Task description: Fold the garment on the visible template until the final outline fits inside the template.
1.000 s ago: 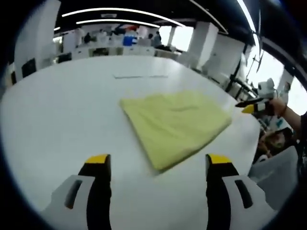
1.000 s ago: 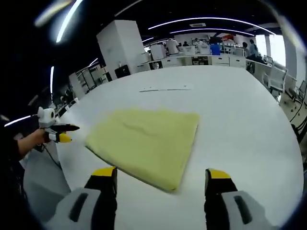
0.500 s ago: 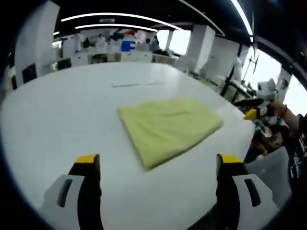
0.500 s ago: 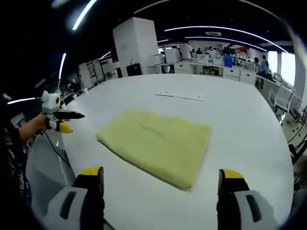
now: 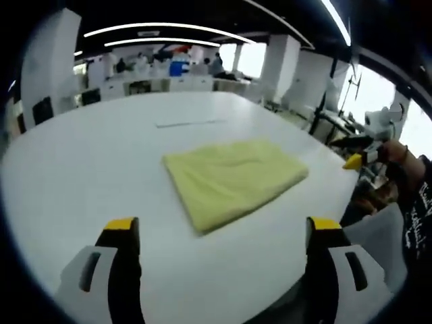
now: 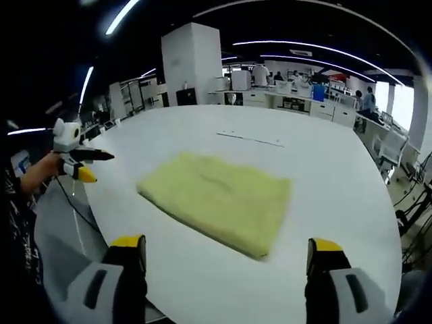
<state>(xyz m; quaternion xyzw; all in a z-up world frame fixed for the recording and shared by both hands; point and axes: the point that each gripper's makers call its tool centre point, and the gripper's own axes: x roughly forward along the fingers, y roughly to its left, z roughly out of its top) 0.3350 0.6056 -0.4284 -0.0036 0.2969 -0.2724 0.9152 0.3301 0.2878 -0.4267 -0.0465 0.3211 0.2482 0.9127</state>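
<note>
Left gripper view
Left gripper (image 5: 223,233): jaws spread wide apart, yellow-tipped, holding nothing; they stand above the near edge of the table, well short of the cloth
Garment (image 5: 233,179): pale yellow, folded into a flat four-sided pad; it lies on the white table (image 5: 81,155), between the two jaws in the picture; its long axis runs from lower left to upper right here, with one corner nearest the camera
Right gripper (image 5: 358,156): comes in from the right past the table edge, held in a hand (image 5: 395,156); whether its jaws are apart I cannot tell
Template: a thin dark line (image 5: 191,123) on the table beyond the cloth, apart from it; no full outline can be made out
Writing: none readable; white marks on a dark sleeve at right are too blurred

Right gripper view
Right gripper (image 6: 226,253): jaws spread wide, empty, over the near table edge
Garment (image 6: 219,202): flat on the table (image 6: 337,182), long axis from upper left to lower right
Left gripper (image 6: 84,162): at left beyond the table edge, in a hand (image 6: 44,169); jaw state unclear
Line (image 6: 250,139): beyond the cloth, not touching it
Writing: none readable
</note>
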